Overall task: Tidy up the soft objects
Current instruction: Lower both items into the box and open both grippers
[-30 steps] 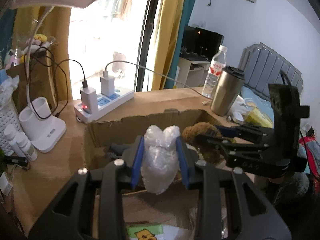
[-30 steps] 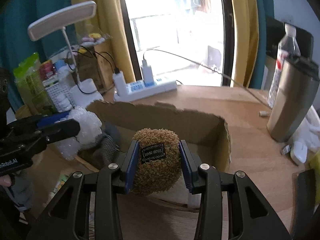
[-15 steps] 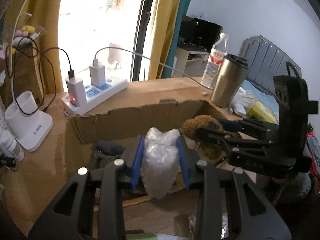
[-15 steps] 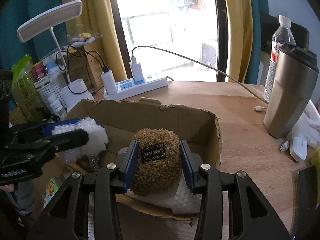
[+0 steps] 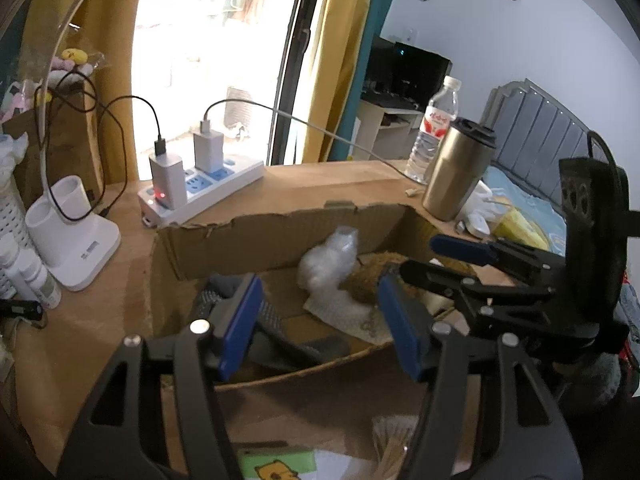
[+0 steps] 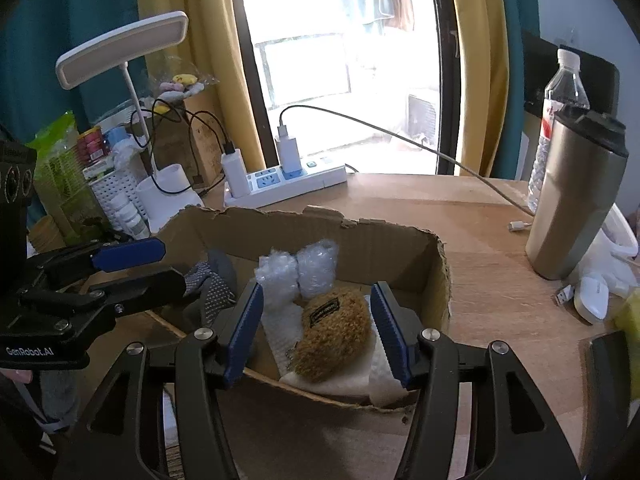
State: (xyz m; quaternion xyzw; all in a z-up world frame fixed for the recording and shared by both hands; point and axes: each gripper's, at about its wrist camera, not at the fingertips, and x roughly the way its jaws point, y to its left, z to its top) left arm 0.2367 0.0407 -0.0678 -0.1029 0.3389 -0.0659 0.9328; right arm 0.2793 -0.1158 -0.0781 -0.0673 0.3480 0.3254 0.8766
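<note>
An open cardboard box stands on the wooden desk. Inside lie a brown fuzzy pouch with a black label, a wad of bubble wrap, a grey dotted cloth and white foam sheet. My left gripper is open and empty above the box's near edge. My right gripper is open and empty, its jaws either side of the pouch without touching it. Each gripper shows in the other's view, the left gripper and the right gripper.
A steel tumbler and water bottle stand right of the box. A power strip with chargers and cables lies behind it. A white desk lamp, a white basket and small bottles stand at the left. A white mouse lies at the right.
Both grippers opened. The bubble wrap dropped out of the left one and the brown pouch out of the right one; both now lie in the box.
</note>
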